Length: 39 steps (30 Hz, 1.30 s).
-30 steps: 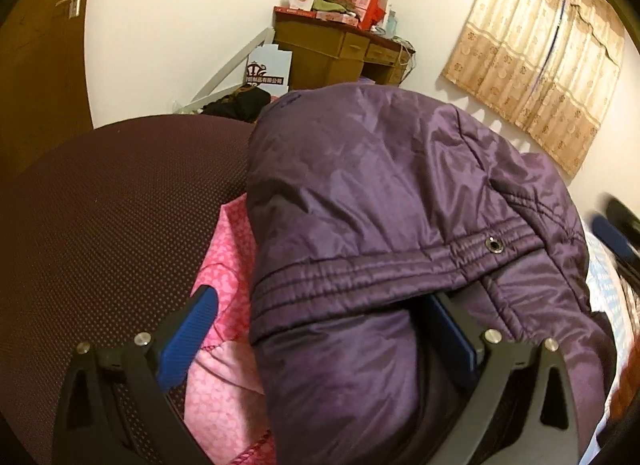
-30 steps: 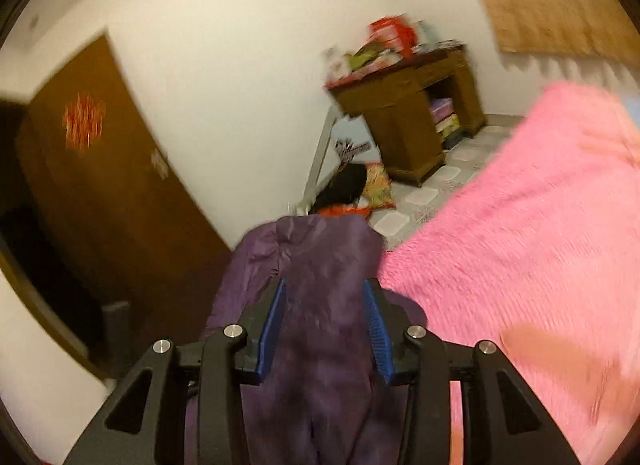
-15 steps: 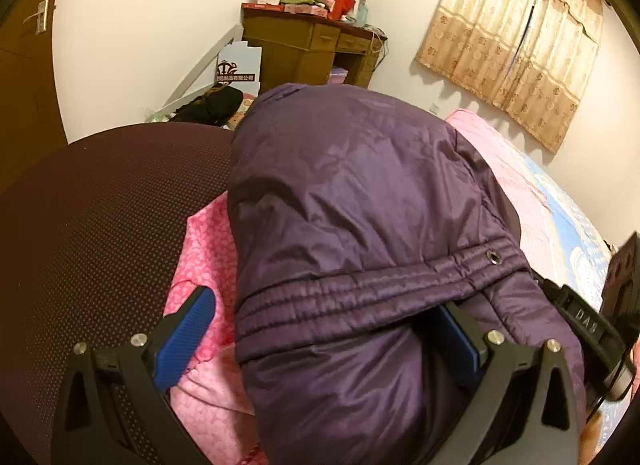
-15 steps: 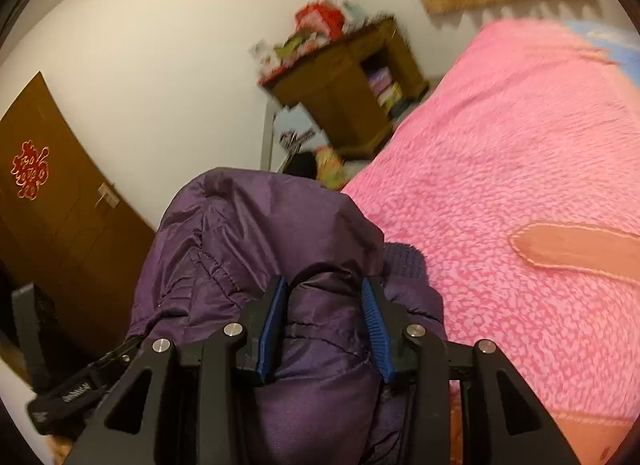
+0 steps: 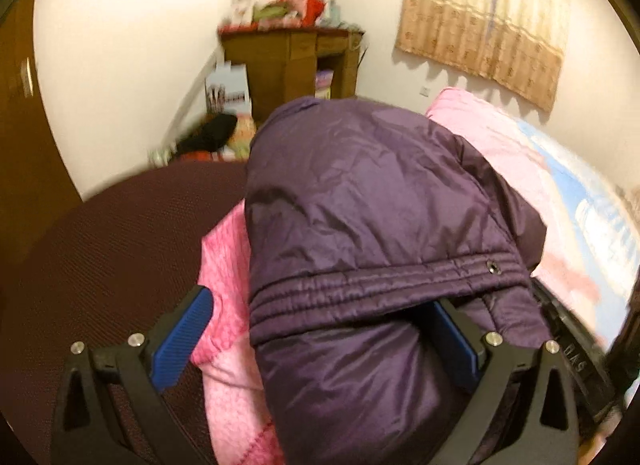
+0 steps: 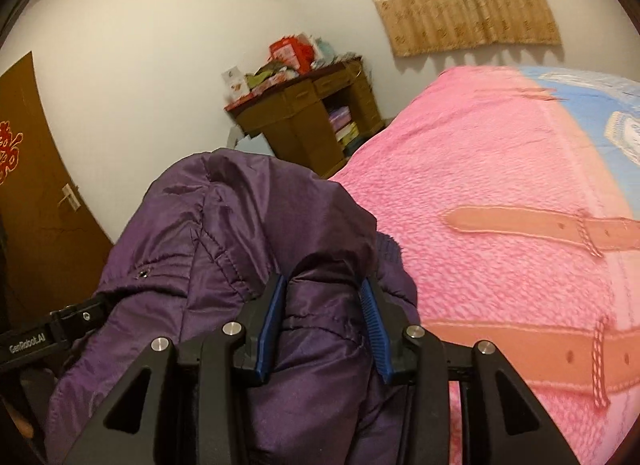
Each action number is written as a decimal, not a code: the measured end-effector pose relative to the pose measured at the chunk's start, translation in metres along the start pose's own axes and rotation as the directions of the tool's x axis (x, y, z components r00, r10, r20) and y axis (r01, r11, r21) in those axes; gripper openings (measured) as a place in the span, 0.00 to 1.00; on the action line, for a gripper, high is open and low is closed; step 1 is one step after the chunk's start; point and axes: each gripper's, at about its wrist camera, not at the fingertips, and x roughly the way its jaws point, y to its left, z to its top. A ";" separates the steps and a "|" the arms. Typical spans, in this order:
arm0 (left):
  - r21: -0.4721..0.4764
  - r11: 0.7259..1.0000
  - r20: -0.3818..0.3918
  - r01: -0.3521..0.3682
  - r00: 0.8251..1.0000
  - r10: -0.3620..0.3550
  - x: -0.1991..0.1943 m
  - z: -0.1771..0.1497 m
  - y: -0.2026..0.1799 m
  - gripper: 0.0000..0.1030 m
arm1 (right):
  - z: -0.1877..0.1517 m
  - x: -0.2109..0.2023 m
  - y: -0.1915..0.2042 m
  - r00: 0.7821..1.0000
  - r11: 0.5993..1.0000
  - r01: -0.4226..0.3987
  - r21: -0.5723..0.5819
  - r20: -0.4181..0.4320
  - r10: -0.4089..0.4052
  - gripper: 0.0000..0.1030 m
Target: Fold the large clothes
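The right gripper (image 6: 326, 319) is closed on a thick fold of the jacket (image 6: 224, 241), its blue ribbed pads pressed into the cloth on both sides. The left gripper (image 5: 320, 339) is spread wide around the jacket (image 5: 360, 217); its left pad stands clear over the pink blanket (image 5: 224, 261), while its right pad is tucked under the hem, so a grip cannot be confirmed. Compared with half a second ago, the left view has been swung toward the desk (image 5: 292, 61) and curtain (image 5: 480, 21), which are blurred, and more of the bed is seen. In the right view the blanket (image 6: 500, 185) has been brought lower and a blue sheet (image 6: 592, 105) is now shown. The jacket is bunched at the bed's edge on the blanket, beside a dark maroon dotted surface (image 5: 100, 265). Its fabric is shiny, purple, quilted and creased, with a gathered stitched hem and a metal eyelet (image 5: 491, 266). The blanket is nubbly, with peach strap patterns.
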 end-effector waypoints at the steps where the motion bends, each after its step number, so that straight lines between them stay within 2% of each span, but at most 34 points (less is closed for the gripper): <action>1: 0.029 0.999 0.024 -0.039 0.999 0.038 0.002 -0.003 -0.006 1.00 | -0.002 0.000 -0.002 1.000 1.000 0.003 0.013 0.009 -0.003 0.40; 3: 0.035 0.998 0.038 -0.060 0.998 0.059 0.004 -0.003 -0.007 1.00 | -0.001 0.000 -0.003 1.000 1.000 0.000 0.028 -0.004 0.000 0.42; 6: 0.006 0.999 0.008 -0.033 0.999 0.033 0.003 0.001 0.002 1.00 | 0.016 -0.004 -0.006 0.997 1.000 -0.018 0.023 -0.072 0.020 0.43; 9: 0.020 0.999 0.024 -0.046 0.999 0.045 -0.003 0.001 0.005 1.00 | 0.024 -0.044 -0.001 0.999 1.000 -0.026 -0.014 0.020 0.026 0.43; 11: 0.001 0.999 0.017 -0.039 0.999 0.038 -0.004 -0.001 0.006 1.00 | 0.014 -0.070 0.004 0.997 0.996 -0.074 -0.056 0.032 0.076 0.43; 13: -0.009 1.000 0.010 -0.028 1.000 0.028 -0.005 -0.002 0.007 1.00 | -0.001 -0.084 0.006 0.996 0.994 -0.085 -0.066 0.027 0.087 0.43; 15: 0.001 0.999 0.017 -0.034 0.999 0.034 -0.007 -0.003 0.006 1.00 | -0.018 -0.093 0.003 0.994 0.993 -0.110 -0.039 0.017 0.111 0.43; 18: 0.018 0.998 0.024 -0.057 0.998 0.056 -0.015 -0.004 0.003 1.00 | -0.035 -0.074 -0.005 0.984 0.984 -0.166 0.059 -0.057 0.170 0.43; 20: 0.034 0.997 0.029 -0.063 0.998 0.062 -0.022 -0.005 -0.002 1.00 | -0.042 -0.068 -0.008 0.980 0.978 -0.186 0.099 -0.058 0.192 0.45; 24: 0.064 0.994 0.052 -0.084 0.995 0.081 -0.041 -0.013 -0.010 1.00 | -0.046 -0.065 -0.016 0.975 0.966 -0.199 0.167 -0.066 0.212 0.49; 26: 0.053 0.995 0.056 -0.081 0.995 0.078 -0.049 -0.020 -0.010 1.00 | -0.047 -0.067 -0.021 0.973 0.959 -0.186 0.214 -0.092 0.210 0.55; 29: 0.026 0.998 0.060 -0.062 0.996 0.060 -0.061 -0.034 -0.011 1.00 | -0.047 -0.075 -0.030 0.969 0.946 -0.186 0.266 -0.109 0.221 0.58; 33: 0.012 0.996 0.090 -0.088 0.992 0.087 -0.080 -0.053 -0.013 1.00 | -0.056 -0.109 -0.023 0.980 0.955 -0.153 0.253 -0.085 0.180 0.59; 36: 0.006 0.996 0.102 -0.092 0.991 0.091 -0.094 -0.064 -0.013 1.00 | -0.062 -0.132 -0.011 0.993 0.984 -0.070 0.163 -0.080 0.084 0.59; 39: 0.016 0.997 0.099 -0.079 0.992 0.077 -0.108 -0.074 -0.017 1.00 | -0.067 -0.151 0.001 0.997 0.997 0.018 0.072 -0.073 -0.013 0.60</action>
